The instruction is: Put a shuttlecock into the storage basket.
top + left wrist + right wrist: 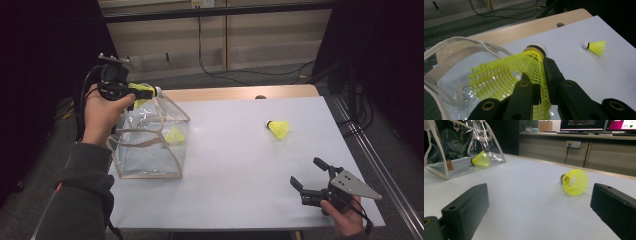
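1. A yellow shuttlecock point(524, 72) is pinched by its mesh skirt between the jaws of the left gripper point(145, 92), with its white cork pointing away from the hand.

2. In the high view, that gripper is held above the far left corner of the clear bag point(150, 145) — over its open top, not inside it.

3. The bag is seen standing on the left part of the white table point(240, 150), its cream trim and straps framing transparent walls.

4. A second shuttlecock point(174, 135) is seen lying inside the bag, near its right wall; in the right gripper view it rests on the bag's floor point(481, 160).

5. A third shuttlecock point(278, 129) is left lying on its side on the open table, well apart from the bag and toward the far right.

6. The right gripper point(311, 180) is held low near the table's near right corner, its jaws spread wide with nothing between them — the loose shuttlecock is seen beyond them in its own view point(575, 181).
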A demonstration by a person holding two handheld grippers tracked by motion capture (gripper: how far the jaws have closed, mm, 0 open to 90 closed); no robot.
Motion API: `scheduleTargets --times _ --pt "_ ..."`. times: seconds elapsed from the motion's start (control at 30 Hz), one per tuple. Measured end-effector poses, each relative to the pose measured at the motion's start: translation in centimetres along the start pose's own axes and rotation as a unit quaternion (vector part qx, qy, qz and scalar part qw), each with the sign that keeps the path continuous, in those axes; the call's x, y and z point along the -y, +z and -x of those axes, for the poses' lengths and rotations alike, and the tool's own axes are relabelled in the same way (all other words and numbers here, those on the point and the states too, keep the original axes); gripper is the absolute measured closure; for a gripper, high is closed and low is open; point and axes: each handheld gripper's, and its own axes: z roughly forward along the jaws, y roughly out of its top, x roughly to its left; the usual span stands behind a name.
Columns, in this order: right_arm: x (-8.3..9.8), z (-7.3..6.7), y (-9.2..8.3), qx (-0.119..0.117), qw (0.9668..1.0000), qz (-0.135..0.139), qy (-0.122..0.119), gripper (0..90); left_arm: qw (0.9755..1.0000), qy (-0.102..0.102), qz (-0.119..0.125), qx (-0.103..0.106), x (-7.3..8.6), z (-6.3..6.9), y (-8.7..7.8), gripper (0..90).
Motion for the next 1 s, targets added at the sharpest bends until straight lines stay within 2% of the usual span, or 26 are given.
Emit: scheduleTargets --times 0.47,1.0 --pt "0.0 0.0 0.0 -0.001 1.0000 0.000 -0.001 1.7 0.9997 -0.010 -0.001 -0.022 0.5 -0.8 0.4 85.5" --pt "0.0 0.0 0.0 -0.002 1.0000 -0.001 -0.001 1.7 0.9985 -0.031 0.009 -0.045 0.9 -1.8 0.6 85.4"
